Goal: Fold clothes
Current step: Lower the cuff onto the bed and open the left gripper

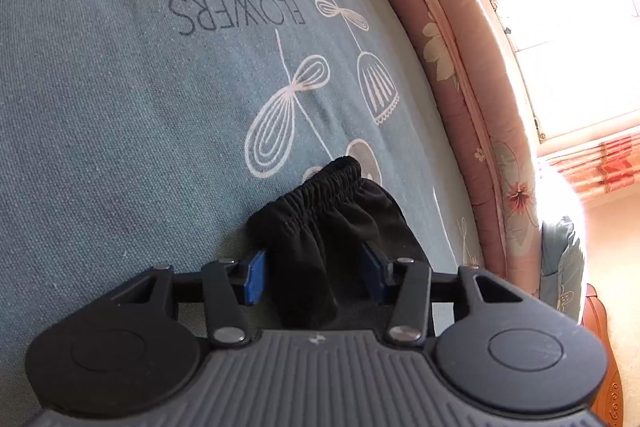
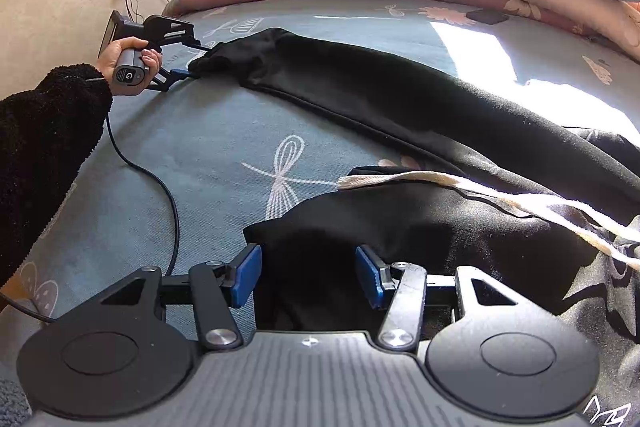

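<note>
Black hoodie [image 2: 420, 107] flat on blue bedsheet [image 2: 208, 147], sleeve cuff [image 1: 320, 187] between parted left claw [image 1: 316, 275], right claw [image 2: 308, 275] likewise agape.

Strong daylight from the window [image 1: 560, 27], blown out to white glare. Sunlit patch on the bedspread [image 2: 472, 47]; elsewhere soft shade. Fisheye bending at edges, dark corners; focus sharp.

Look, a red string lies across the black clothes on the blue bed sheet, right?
Not quite: the string is white, not red. The right wrist view shows it lying across the black clothes on the blue bed sheet.
</note>
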Action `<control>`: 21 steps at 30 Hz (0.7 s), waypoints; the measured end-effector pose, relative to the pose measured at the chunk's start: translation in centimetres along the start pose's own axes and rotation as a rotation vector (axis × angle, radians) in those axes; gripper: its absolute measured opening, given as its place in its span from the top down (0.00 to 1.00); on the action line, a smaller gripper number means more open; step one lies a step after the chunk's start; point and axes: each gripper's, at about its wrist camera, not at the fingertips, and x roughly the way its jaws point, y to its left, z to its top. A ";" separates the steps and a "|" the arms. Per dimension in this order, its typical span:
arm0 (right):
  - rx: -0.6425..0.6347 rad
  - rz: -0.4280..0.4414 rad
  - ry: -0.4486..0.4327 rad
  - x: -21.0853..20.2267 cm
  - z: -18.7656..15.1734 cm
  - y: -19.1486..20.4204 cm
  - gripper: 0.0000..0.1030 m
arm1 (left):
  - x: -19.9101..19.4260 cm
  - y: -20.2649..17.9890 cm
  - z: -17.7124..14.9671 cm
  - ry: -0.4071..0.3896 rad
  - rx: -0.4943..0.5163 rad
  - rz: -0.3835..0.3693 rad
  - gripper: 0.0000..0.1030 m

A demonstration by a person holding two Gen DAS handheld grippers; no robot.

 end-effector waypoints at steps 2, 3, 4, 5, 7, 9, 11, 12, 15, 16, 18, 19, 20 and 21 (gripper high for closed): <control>0.001 -0.005 0.004 0.1 0.0 0.0 0.45 | 0.7 -1.7 0.1 -0.029 0.106 0.076 0.97; 0.001 -0.007 0.005 0.2 0.0 0.0 0.45 | 1.0 -2.6 0.2 -0.039 0.157 0.097 0.96; 0.002 -0.010 0.007 0.3 0.0 0.0 0.44 | 0.8 -3.4 0.3 -0.062 0.207 0.097 0.96; 0.002 -0.012 0.009 0.3 0.0 0.0 0.44 | 0.4 -4.3 0.4 -0.095 0.259 0.092 0.96; 0.001 -0.012 0.012 0.4 0.0 -0.1 0.44 | -0.5 -5.8 0.6 -0.152 0.338 0.083 0.96; 0.004 -0.015 0.015 0.5 0.0 -0.2 0.44 | -1.0 -6.3 1.0 -0.180 0.363 0.095 0.96; 0.005 -0.014 0.016 0.6 0.0 -0.2 0.44 | -0.8 -6.1 1.2 -0.176 0.373 0.143 0.96; 0.004 -0.012 0.016 0.7 0.0 -0.1 0.44 | -0.5 -5.7 1.3 -0.154 0.366 0.168 0.95; -0.004 -0.010 0.017 0.7 -0.1 0.1 0.44 | -0.2 -3.7 1.5 -0.114 0.295 0.231 0.90; -0.007 -0.010 0.017 0.7 -0.1 0.2 0.44 | -0.2 -3.0 1.5 -0.105 0.269 0.241 0.89; -0.014 -0.013 0.013 0.3 -0.2 0.3 0.44 | -0.9 -2.5 1.5 -0.113 0.262 0.240 0.82; -0.017 -0.016 0.011 0.1 -0.2 0.3 0.44 | -1.3 -2.6 1.5 -0.120 0.267 0.247 0.75; -0.015 -0.020 0.007 -0.1 -0.2 0.3 0.44 | -1.8 -2.8 1.5 -0.130 0.272 0.255 0.67; -0.014 -0.023 0.003 -0.4 -0.2 0.3 0.44 | -2.4 -3.1 1.6 -0.143 0.278 0.262 0.65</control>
